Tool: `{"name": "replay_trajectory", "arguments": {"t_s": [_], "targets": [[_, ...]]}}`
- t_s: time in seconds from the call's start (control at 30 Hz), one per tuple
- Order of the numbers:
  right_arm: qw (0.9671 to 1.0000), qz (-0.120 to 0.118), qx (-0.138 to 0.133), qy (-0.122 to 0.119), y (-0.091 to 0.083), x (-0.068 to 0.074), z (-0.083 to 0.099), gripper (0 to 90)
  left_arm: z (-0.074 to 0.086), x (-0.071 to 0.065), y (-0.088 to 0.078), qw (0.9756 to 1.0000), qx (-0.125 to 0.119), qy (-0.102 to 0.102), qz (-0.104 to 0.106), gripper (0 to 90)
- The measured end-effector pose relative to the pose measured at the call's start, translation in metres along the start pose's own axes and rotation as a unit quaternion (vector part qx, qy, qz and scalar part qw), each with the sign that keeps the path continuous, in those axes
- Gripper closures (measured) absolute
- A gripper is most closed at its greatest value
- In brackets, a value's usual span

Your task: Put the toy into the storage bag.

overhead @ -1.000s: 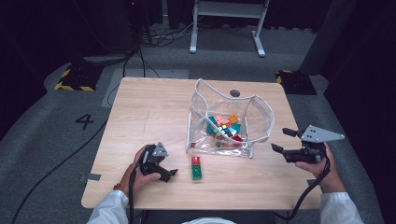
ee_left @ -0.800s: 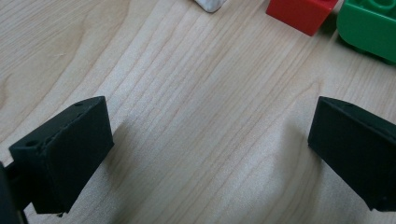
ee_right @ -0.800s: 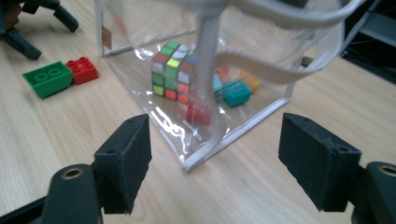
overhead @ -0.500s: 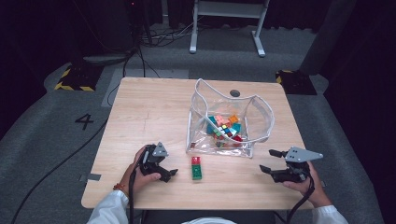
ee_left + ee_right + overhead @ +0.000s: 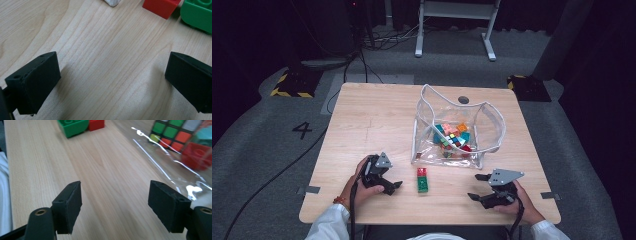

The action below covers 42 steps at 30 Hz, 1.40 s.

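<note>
Down at the near edge of the table point(image 5: 377, 115), the left gripper point(image 5: 393, 187) sits low with its jaws spread wide and nothing between them, bare wood under the pads. Just beyond its tips lie the red block point(image 5: 422, 172) and the green block point(image 5: 423, 184), touching end to end. Over on the other side, the right gripper point(image 5: 478, 187) hovers low near the front edge, jaws wide apart and empty too, aimed toward those same blocks. Behind them stands the clear bag point(image 5: 492, 117), mouth open, with a puzzle cube point(image 5: 452, 140) and coloured blocks heaped inside.
</note>
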State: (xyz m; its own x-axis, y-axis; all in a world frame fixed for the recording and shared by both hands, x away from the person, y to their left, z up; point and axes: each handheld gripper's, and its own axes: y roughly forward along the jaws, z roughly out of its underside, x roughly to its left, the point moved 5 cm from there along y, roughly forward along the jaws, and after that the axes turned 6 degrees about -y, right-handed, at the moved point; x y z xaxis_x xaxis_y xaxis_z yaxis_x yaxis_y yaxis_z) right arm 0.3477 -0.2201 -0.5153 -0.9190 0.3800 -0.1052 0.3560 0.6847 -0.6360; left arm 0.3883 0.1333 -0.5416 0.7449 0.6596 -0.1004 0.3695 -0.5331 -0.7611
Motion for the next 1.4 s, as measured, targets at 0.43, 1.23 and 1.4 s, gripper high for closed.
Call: {"name": "replay_trajectory", "arguments": {"t_s": [0.43, 1.23, 1.4], "targets": [[0.9976, -0.053, 0.011, -0.043, 0.05, 0.038, -0.025, 29.4, 0.0, 0.0, 0.0, 1.0, 0.0, 0.002, -0.001, 0.0], [0.9971, -0.063, 0.011, -0.043, 0.123, 0.053, -0.081, 27.6, 0.0, 0.0, 0.0, 1.0, 0.0, 0.001, 0.0, 0.0], [0.9964, -0.062, 0.01, -0.056, 0.129, 0.051, -0.085, 28.1, 0.0, 0.0, 0.0, 1.0, 0.0, 0.001, 0.0, 0.0]]}}
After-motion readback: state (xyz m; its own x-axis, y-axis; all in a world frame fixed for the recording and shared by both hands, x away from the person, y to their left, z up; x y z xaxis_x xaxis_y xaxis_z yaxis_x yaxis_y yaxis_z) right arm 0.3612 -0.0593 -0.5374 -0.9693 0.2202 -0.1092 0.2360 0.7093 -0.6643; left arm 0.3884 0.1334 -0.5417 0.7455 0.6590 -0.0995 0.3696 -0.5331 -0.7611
